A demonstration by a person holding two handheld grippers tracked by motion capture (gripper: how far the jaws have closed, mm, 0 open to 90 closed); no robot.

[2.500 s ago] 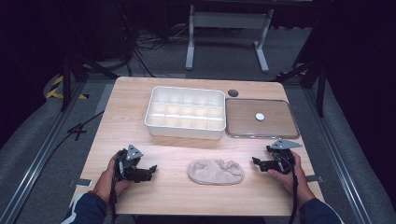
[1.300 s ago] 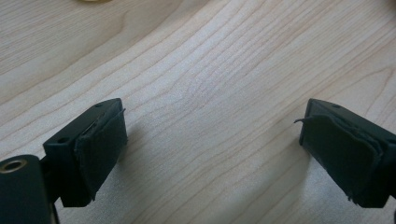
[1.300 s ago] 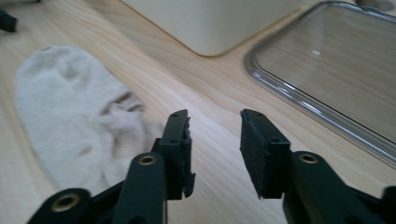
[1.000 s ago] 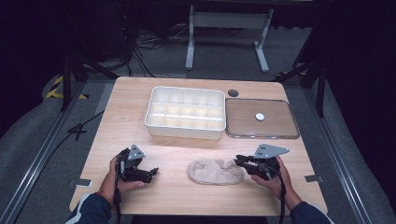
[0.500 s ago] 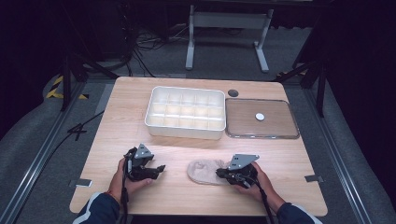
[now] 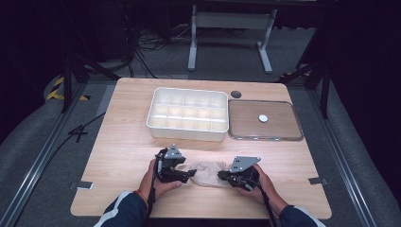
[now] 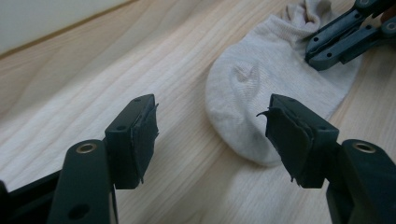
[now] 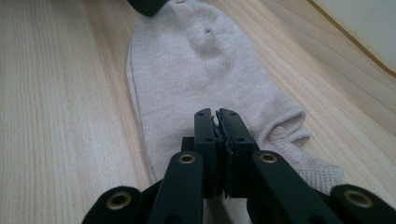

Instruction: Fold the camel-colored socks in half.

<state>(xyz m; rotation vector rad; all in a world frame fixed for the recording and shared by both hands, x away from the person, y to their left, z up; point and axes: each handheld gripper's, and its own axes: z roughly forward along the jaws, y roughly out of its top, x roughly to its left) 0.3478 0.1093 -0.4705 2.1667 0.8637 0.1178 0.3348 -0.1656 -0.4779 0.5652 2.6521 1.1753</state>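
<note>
A beige ankle sock (image 6: 205,172) lies flat on the wooden table near its front edge. My left gripper (image 6: 191,174) is at the sock's toe end. In the left gripper view its jaws (image 7: 210,121) stand apart with the toe of the sock (image 7: 261,84) lying between and ahead of them, untouched; they narrowed and have just opened a little. My right gripper (image 6: 221,177) is at the cuff end, and its jaws (image 8: 217,116) are shut on the sock's fabric (image 8: 187,70). The right gripper (image 7: 317,46) also appears across the sock in the left gripper view.
A white tray with several compartments (image 6: 187,127) stands behind the sock at mid-table. To its right lies a flat clear-rimmed tray (image 6: 265,137) with a small white disc (image 6: 263,118). A dark round spot (image 6: 236,94) sits at the far edge.
The right gripper moved left from the table's right side onto the sock's cuff end and shut there. The left gripper slid right to the toe end, its jaws now narrower.
</note>
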